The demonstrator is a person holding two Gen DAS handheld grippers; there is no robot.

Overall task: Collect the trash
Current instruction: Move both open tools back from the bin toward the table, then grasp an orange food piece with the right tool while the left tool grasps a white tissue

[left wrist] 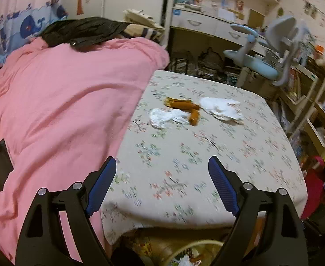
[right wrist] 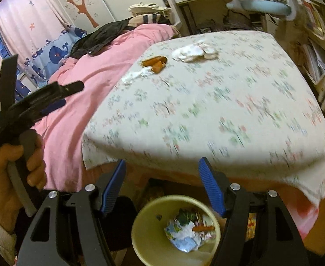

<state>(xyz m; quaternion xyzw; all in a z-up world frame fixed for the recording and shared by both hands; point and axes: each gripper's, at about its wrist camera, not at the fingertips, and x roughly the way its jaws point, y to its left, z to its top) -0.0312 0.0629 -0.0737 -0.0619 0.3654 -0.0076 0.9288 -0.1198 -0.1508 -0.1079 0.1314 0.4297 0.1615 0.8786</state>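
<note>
Trash lay far up the floral bed sheet (left wrist: 184, 155) in the left wrist view: two crumpled white tissues (left wrist: 166, 117) and orange sausage-like scraps (left wrist: 184, 105), well beyond the released, empty left gripper (left wrist: 162, 166). A long reach risked dragging the sheet.

In the right wrist view, the right gripper (right wrist: 162, 170) hung released above the round cream bin (right wrist: 144, 226); a loosely pinched tissue could drop short.

A big pink blanket (left wrist: 58, 102) lies on the bed; a black jacket (left wrist: 82, 32) sits on top; a blue chair (left wrist: 271, 51) stands by the desk; whale curtains (right wrist: 56, 53) hang behind.
</note>
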